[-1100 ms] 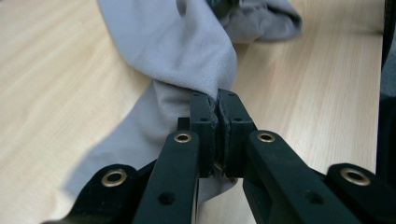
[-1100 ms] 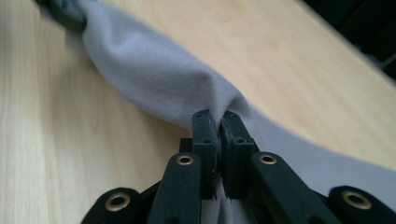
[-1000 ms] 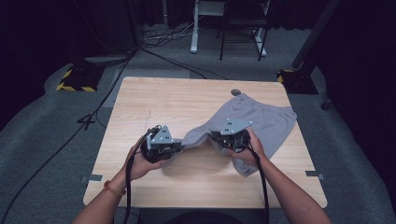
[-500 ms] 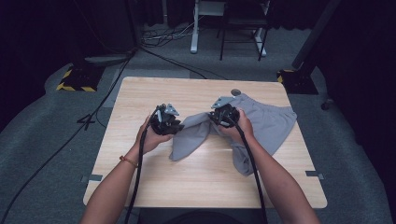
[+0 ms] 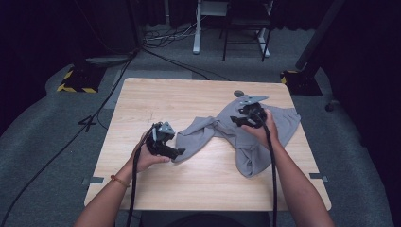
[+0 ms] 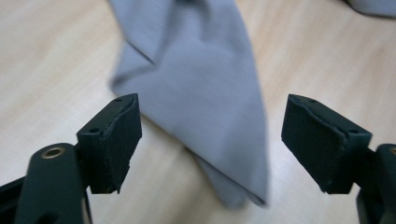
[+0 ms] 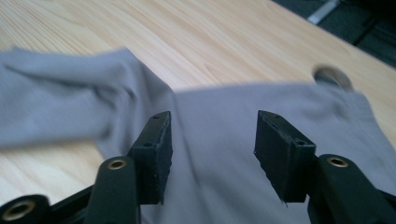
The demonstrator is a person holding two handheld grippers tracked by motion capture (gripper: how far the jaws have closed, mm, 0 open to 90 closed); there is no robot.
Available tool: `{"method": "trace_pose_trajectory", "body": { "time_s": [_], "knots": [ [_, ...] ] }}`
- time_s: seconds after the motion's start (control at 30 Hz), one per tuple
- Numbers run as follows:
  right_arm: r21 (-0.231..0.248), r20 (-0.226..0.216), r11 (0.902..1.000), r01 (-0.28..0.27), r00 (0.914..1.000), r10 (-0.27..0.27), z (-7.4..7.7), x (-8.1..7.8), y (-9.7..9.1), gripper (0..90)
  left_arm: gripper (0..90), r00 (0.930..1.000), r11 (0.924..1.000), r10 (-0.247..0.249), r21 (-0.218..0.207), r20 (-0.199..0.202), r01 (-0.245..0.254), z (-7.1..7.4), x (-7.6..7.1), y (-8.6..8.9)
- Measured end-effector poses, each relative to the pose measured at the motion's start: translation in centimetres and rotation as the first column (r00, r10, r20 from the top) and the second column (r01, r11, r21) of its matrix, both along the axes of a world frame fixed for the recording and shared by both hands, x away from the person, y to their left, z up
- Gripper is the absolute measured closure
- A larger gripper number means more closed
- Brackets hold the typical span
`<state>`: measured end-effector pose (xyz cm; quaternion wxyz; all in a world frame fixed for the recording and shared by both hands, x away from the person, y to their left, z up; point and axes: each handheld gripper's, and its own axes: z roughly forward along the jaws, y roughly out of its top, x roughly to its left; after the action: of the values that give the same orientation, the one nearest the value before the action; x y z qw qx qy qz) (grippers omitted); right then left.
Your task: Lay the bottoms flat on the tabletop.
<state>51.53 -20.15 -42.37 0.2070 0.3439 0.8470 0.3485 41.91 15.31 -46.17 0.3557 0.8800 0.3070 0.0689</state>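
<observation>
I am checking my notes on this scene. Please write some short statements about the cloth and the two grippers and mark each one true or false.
1. The grey cloth lies on the wooden table. True.
2. The left gripper is clamped on the cloth. False: its jaws stand apart, having just been opening, the cloth tip loose between them.
3. The right gripper is over the cloth. True.
4. The cloth is folded into a neat square. False: it lies rumpled.

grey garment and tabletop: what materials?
Grey garment: looks like soft matte knit fabric, possibly jersey; it drapes and creases in limp folds, without sheen. Table: pale wood or wood-look laminate, with straight grain lines and a smooth satin surface.
</observation>
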Motion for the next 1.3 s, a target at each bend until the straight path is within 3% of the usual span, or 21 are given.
{"method": "trace_pose_trajectory", "body": {
  "time_s": [0.07,0.13,0.27,0.33,0.37,0.43,0.6,0.67,0.77,0.83,0.93,1.0,1.1,1.17,1.3],
  "knots": [
    [-0.011,-0.006,0.9995,0.029,0.9995,-0.03,-0.5,-0.2,-1.9,47.0,20.5,0.9997,0.9998,-0.018,-0.002,-0.018,0.018,-0.8,-0.8,-0.3],
    [-0.02,-0.021,0.9978,0.063,0.9977,-0.064,-1.4,-0.4,-4.1,47.2,20.1,0.9991,0.9989,-0.03,0.037,-0.03,0.031,-1.6,-1.2,-0.8],
    [-0.002,-0.058,0.9943,0.106,0.9927,-0.106,-3.2,-0.9,-7.9,47.2,22.2,0.9987,0.999,-0.009,0.044,-0.049,0.012,-2.6,-0.6,-1.2],
    [0.009,-0.06,0.993,0.117,0.9914,-0.117,-3.9,-1.2,-9.2,47.6,28.5,0.9995,0.9981,0.018,0.06,-0.026,-0.017,-2.8,-0.4,-1.4],
    [0.026,-0.076,0.9913,0.129,0.9891,-0.127,-4.2,-1.2,-9.7,47.3,32.8,0.9996,0.9987,0.016,0.048,-0.025,-0.015,-2.8,-0.3,-1.4],
    [0.054,-0.082,0.9898,0.131,0.9885,-0.127,-4.6,-1.4,-10.4,47.2,40.6,0.9997,0.9987,0.021,0.046,-0.008,-0.021,-2.9,-0.3,-1.4],
    [-0.008,-0.088,0.9913,0.132,0.9873,-0.132,-5.9,-1.4,-10.3,46.8,72.0,0.9996,0.9984,-0.024,0.051,0.014,0.023,-2.6,-0.6,-0.8],
    [-0.017,-0.095,0.9916,0.129,0.987,-0.13,-6.3,-1.3,-10.1,46.1,80.5,0.9976,0.9978,-0.066,0.014,0.021,0.065,-2.0,-0.9,-0.4],
    [-0.024,-0.088,0.9881,0.152,0.9842,-0.154,-6.4,-1.1,-10.2,45.5,81.7,0.9935,0.995,-0.094,-0.027,0.063,0.096,-0.4,-2.0,0.4],
    [-0.023,-0.089,0.9861,0.164,0.9822,-0.166,-6.5,-1.1,-10.5,44.8,81.8,0.9905,0.9909,-0.096,-0.085,0.098,0.105,1.0,-2.6,1.4],
    [-0.017,-0.083,0.9815,0.191,0.978,-0.191,-6.5,-0.9,-10.9,45.4,81.8,0.9858,0.9873,-0.05,-0.141,0.16,0.073,3.3,-3.2,3.0],
    [-0.028,-0.067,0.9775,0.209,0.9753,-0.211,-6.5,-0.9,-11.0,46.1,81.6,0.9848,0.9865,0.011,-0.163,0.173,0.018,4.4,-3.1,4.3],
    [-0.039,-0.055,0.974,0.223,0.9728,-0.225,-6.5,-0.8,-11.2,46.8,81.5,0.9839,0.9859,0.077,-0.159,0.161,-0.051,4.7,-2.4,6.0],
    [-0.049,-0.044,0.9705,0.236,0.9702,-0.238,-6.5,-0.7,-11.3,47.1,81.6,0.9835,0.9801,0.119,-0.174,0.136,-0.095,4.6,-2.0,6.9],
    [-0.063,-0.025,0.9624,0.264,0.9636,-0.266,-6.5,-0.6,-11.6,47.9,81.6,0.9678,0.9571,0.237,-0.192,0.085,-0.218,3.8,-0.6,9.0]
  ]
}}
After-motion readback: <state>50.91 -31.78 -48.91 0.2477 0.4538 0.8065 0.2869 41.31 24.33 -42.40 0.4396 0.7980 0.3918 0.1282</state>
